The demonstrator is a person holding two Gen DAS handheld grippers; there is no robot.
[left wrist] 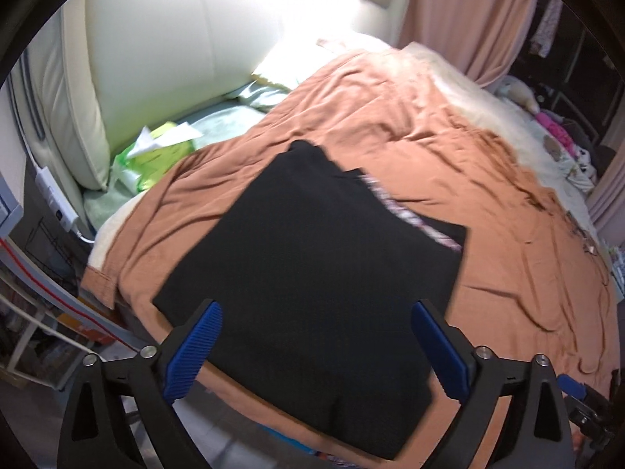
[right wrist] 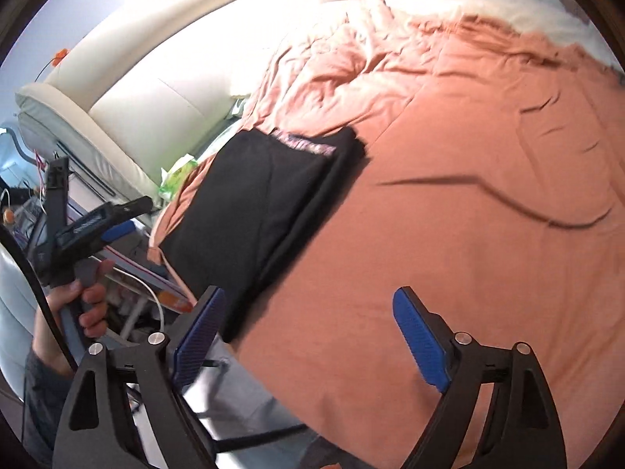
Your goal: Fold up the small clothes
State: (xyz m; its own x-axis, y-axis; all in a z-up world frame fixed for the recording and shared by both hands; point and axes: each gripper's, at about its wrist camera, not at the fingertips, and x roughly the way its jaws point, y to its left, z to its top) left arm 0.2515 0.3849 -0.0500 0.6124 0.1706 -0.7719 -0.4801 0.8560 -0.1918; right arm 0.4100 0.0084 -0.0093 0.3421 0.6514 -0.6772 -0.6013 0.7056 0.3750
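Note:
A black garment [left wrist: 308, 265] with a patterned waistband strip [left wrist: 410, 215] lies folded into a rough rectangle on the orange bedspread [left wrist: 468, 179], near the bed's front edge. My left gripper [left wrist: 316, 308] hovers just above its near end, open, with nothing between its blue pads [left wrist: 195, 348]. In the right wrist view the same garment [right wrist: 258, 211] lies to the left. My right gripper [right wrist: 308, 301] is open over the bedspread [right wrist: 468, 215] beside the garment's near corner. The left gripper [right wrist: 121, 211] appears at the left, held by a hand [right wrist: 86, 305].
A cream padded headboard [left wrist: 164, 58] stands at the back left, with green packets and paper [left wrist: 156, 148] at its foot. A white blanket [left wrist: 488, 97] and soft toys [left wrist: 554, 129] lie at the far right. Pink curtains [left wrist: 468, 11] hang behind. Shelves and a cable [right wrist: 148, 297] sit beside the bed.

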